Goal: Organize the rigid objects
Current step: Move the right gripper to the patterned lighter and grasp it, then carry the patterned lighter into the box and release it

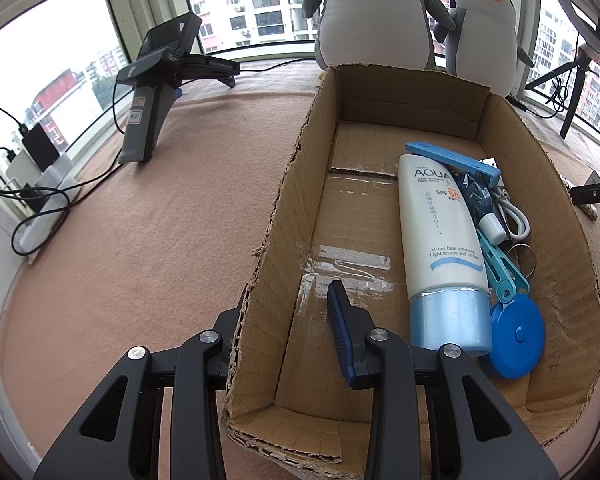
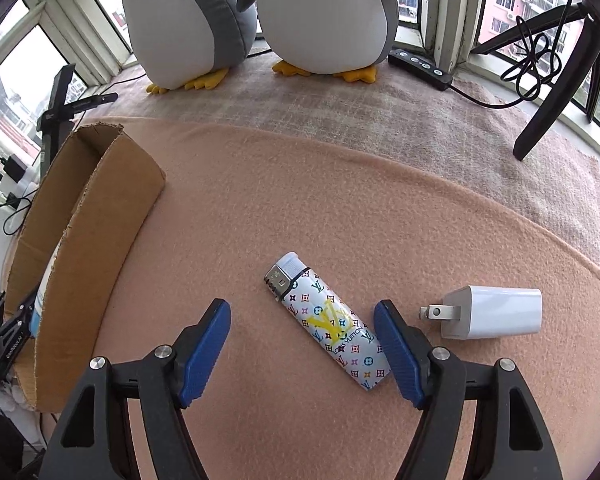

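Pink blanket (image 2: 300, 200) covers the work surface. Right gripper (image 2: 302, 344) stands partly open astride the patterned lighter (image 2: 332, 326), right pad touching its body. Left gripper (image 1: 288, 340) is clamped on the cardboard box (image 1: 284, 216) wall. Only the left wrist view shows the sunscreen tube (image 1: 440, 248) inside

The left claw (image 1: 288, 332) clamps the near left wall of the cardboard box (image 1: 288, 200) holding a sunscreen tube (image 1: 440, 248).
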{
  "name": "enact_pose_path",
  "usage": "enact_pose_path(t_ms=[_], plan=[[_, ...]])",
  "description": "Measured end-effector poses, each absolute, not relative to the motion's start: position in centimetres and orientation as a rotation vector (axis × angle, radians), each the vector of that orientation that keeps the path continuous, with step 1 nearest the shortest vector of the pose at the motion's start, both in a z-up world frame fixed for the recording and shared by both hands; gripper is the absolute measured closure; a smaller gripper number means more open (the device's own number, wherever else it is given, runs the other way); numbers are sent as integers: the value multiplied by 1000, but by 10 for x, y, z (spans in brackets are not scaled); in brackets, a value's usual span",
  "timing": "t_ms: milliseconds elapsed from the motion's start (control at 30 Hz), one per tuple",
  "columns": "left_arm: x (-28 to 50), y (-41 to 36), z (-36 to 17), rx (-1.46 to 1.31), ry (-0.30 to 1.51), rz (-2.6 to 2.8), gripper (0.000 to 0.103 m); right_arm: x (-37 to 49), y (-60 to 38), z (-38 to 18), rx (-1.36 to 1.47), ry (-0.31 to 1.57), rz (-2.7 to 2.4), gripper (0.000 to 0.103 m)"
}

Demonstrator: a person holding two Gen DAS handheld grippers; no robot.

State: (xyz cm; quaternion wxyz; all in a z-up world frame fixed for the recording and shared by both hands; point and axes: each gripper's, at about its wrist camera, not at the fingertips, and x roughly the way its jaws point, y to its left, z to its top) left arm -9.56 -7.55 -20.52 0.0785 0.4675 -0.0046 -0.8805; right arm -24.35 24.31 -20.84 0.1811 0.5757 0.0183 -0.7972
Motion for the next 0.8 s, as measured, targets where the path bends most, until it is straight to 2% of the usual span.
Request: enact_pose_path(t_ms=[167,233,300,433,600,800], plan=[[-96,-75,-205,1399,-14,-2636,71,-236,233,-208,1645,128,-2256,50],[-96,-75,-205,1400,-13,-2636,71,-235,229,-208,1652,186,-2283,59],[-95,-75,-205,1399,-14,-2636,71,-236,228,-208,1658,197,-2293,62],[-96,-75,-205,1399,-14,-2636,71,-238,230,-208,1684,236,-2319,77],[-96,-75,-205,1398,-14,-2636,71,-231,229,-207,1687,267,-2334,82],[-95,-75,-205,1399,-15,-2636,71,-214,224,-205,1671,284,-2357,82]])
